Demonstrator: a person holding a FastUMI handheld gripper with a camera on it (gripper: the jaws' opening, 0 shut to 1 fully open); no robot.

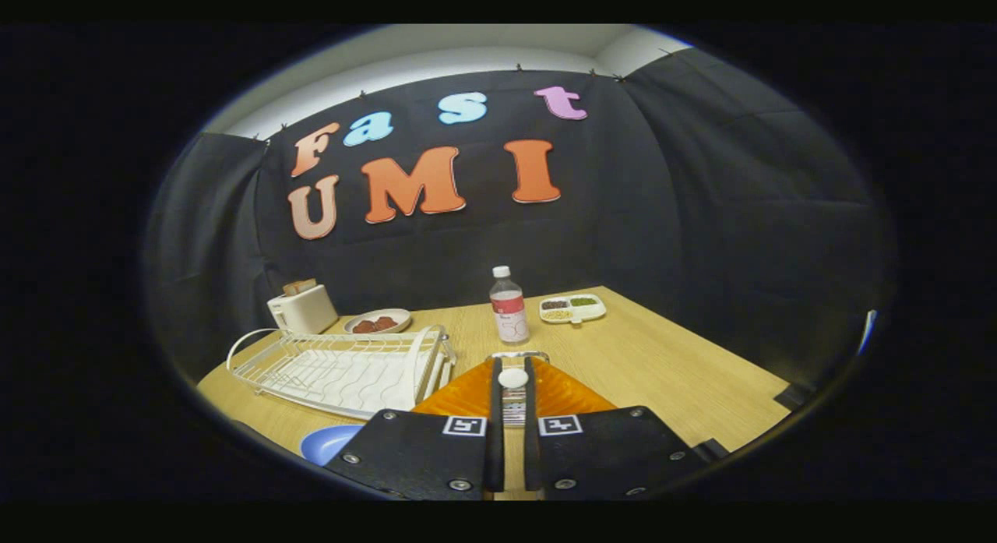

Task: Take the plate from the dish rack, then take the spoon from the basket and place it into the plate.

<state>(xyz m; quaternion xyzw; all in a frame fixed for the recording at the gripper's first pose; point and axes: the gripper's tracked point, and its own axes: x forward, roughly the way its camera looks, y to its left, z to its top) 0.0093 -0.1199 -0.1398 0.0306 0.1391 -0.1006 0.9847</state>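
**Fingers pinched on the spoon above the orange basket**

I see the wooden table (639, 364) carrying everything, and I take the white wire dish rack (343, 368) as my landmark. The rack lies on the table with no plate standing in it. Just beside the rack, on the near side toward my gripper (513, 403), the blue plate (327, 442) lies flat on the table, partly cut off by the gripper body. Right of the rack and touching its end sits the orange basket (568, 391), directly under my fingers. Behind the rack, against the booth wall, stands a white toaster (302, 309) with bread in its slots, and next to it a shallow dish of reddish food (378, 321). Beyond the rack's far right corner a clear bottle (509, 305) with a white cap stands upright, with a small divided tray of grains (572, 308) further right. My fingers stand nearly together, clamped on the upright spoon (513, 378), its white end showing between them.
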